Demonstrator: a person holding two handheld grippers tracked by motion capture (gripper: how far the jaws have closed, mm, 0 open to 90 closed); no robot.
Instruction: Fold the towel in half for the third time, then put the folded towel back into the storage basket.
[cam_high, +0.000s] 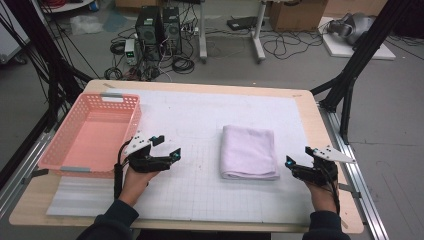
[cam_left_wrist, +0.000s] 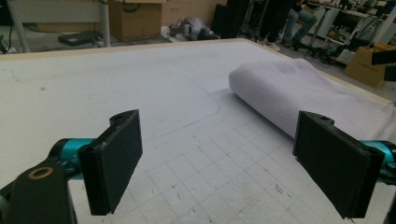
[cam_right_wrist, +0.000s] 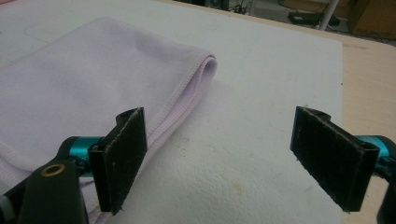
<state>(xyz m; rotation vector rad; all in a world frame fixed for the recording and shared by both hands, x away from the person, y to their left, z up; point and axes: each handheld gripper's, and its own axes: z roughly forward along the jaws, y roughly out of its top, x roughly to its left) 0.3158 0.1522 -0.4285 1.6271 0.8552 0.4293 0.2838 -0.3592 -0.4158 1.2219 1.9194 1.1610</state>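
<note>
A folded lilac towel (cam_high: 248, 151) lies flat on the white gridded mat (cam_high: 190, 115), right of the middle. My left gripper (cam_high: 168, 146) hovers over the mat to the towel's left, beside the basket, jaws open and empty. In the left gripper view its pads (cam_left_wrist: 114, 163) stand wide apart, with the towel (cam_left_wrist: 299, 93) ahead on the right. My right gripper (cam_high: 298, 156) sits just off the towel's near right corner, open with nothing between its jaws. In the right gripper view the towel's stitched edge (cam_right_wrist: 187, 93) runs past the left pad (cam_right_wrist: 122, 156).
A pink plastic basket (cam_high: 131, 127) with nothing in it stands at the table's left side. The wooden table edge (cam_high: 320, 130) runs close to the right of my right gripper. Black frame legs, cables and computer cases stand on the floor beyond the table.
</note>
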